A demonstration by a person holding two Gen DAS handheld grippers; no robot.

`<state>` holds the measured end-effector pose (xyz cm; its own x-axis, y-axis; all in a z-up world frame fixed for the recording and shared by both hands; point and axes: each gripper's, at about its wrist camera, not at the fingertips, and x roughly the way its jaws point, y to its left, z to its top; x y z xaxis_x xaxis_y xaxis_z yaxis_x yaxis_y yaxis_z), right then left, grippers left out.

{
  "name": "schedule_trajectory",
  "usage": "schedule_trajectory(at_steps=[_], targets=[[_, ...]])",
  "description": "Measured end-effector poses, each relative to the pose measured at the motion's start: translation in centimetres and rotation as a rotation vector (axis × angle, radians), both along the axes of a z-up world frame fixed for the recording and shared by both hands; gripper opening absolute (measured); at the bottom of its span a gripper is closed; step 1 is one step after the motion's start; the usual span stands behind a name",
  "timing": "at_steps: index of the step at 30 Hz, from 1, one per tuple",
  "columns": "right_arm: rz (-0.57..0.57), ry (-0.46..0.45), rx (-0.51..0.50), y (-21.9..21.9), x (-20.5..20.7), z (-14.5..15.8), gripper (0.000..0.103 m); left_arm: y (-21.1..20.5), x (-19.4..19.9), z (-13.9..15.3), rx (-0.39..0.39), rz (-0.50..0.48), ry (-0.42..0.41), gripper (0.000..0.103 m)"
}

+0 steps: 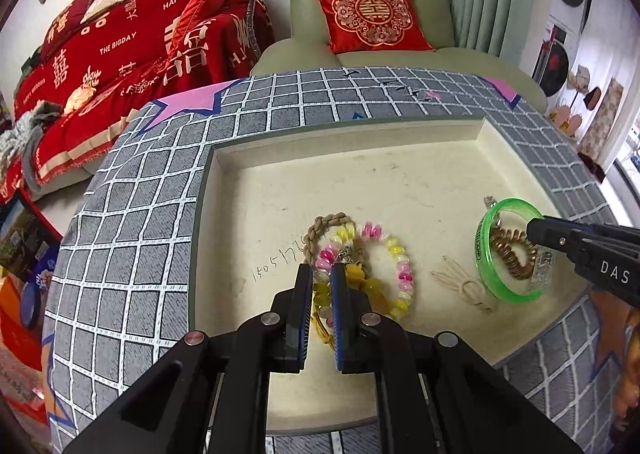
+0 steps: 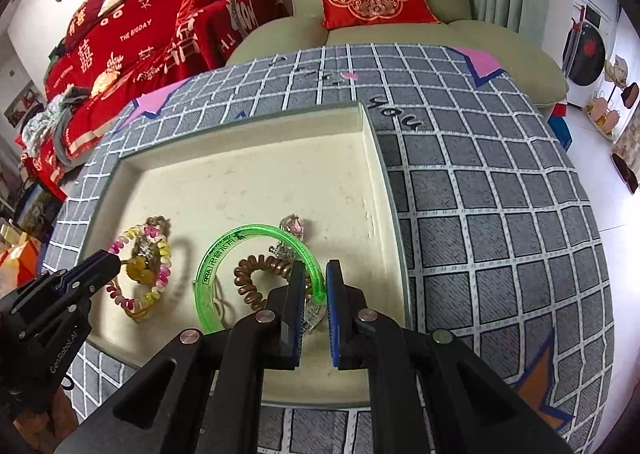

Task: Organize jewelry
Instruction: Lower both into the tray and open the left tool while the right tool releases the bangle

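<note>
A cream tray sits on the checked cloth. In the left wrist view my left gripper is shut on a yellow bead bracelet, which lies with a pink-and-yellow bead bracelet and a braided brown cord. In the right wrist view my right gripper is shut on a green bangle, tilted up off the tray. A copper spiral hair tie lies inside the bangle. A pink-stone silver piece lies behind. A clear bangle lies under the fingers.
The grey checked tablecloth surrounds the tray. Thin beige loops lie on the tray between the two piles. A green armchair with a red cushion stands behind the table, and a red blanket covers the sofa at the left.
</note>
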<state>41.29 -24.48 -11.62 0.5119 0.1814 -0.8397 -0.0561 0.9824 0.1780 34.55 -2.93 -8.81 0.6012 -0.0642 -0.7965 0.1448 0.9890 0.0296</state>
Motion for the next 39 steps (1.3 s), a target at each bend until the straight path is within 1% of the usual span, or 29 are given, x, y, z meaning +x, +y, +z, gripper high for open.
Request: schedule_trajectory(at_steps=[4,11,12,14,15,16,20,28,29,30,31,33,35,36,39], targets=[[0.002,0.007,-0.004,0.1,0.2,-0.5,0.011,-0.4,-0.1,-0.2,0.039,-0.007,-0.007,0.021],[0.016,0.003,-0.016,0.4,0.2,-0.3,0.012,-0.9,-0.5,0.3,0.065,-0.024,-0.024,0.021],[0.017,0.003,-0.014,0.4,0.2,-0.3,0.015,-0.9,-0.5,0.3,0.067,-0.023,-0.023,0.021],[0.017,0.002,-0.008,0.4,0.2,-0.1,0.035,-0.9,-0.5,0.4,0.07,-0.019,-0.023,0.021],[0.017,-0.003,-0.006,0.4,0.1,0.0,0.052,-0.8,-0.5,0.5,0.072,-0.016,-0.027,0.021],[0.017,-0.014,-0.004,0.3,0.0,0.2,0.054,-0.8,-0.5,0.5,0.073,-0.013,-0.031,0.021],[0.015,-0.042,0.012,0.1,-0.7,1.4,0.054,-0.4,-1.0,1.2,0.069,0.003,-0.054,0.021],[0.011,-0.084,0.051,-0.3,-2.7,3.6,0.054,1.1,-1.5,2.5,0.004,0.047,-0.073,0.021],[0.014,-0.091,0.055,-0.3,-3.0,3.9,0.054,1.2,-1.7,2.6,0.001,0.048,-0.074,0.029],[0.015,-0.094,0.057,-0.3,-3.3,4.1,0.054,1.3,-1.8,2.8,0.0,0.05,-0.077,0.051],[0.017,-0.099,0.061,-0.3,-3.7,4.4,0.055,1.5,-2.1,2.9,-0.001,0.062,-0.082,0.103],[0.021,-0.109,0.075,-0.3,-4.4,4.9,0.056,2.0,-3.1,3.6,0.005,0.099,-0.148,0.103],[0.025,-0.12,0.083,-0.4,-5.3,5.5,0.063,1.9,-3.5,4.0,0.008,0.076,-0.133,0.103],[0.028,-0.123,0.087,-0.4,-5.7,5.6,0.068,1.8,-3.7,4.1,0.013,0.067,-0.132,0.103],[0.044,-0.126,0.101,-0.5,-7.2,6.0,0.08,1.4,-5.2,4.4,0.044,0.023,-0.143,0.103]])
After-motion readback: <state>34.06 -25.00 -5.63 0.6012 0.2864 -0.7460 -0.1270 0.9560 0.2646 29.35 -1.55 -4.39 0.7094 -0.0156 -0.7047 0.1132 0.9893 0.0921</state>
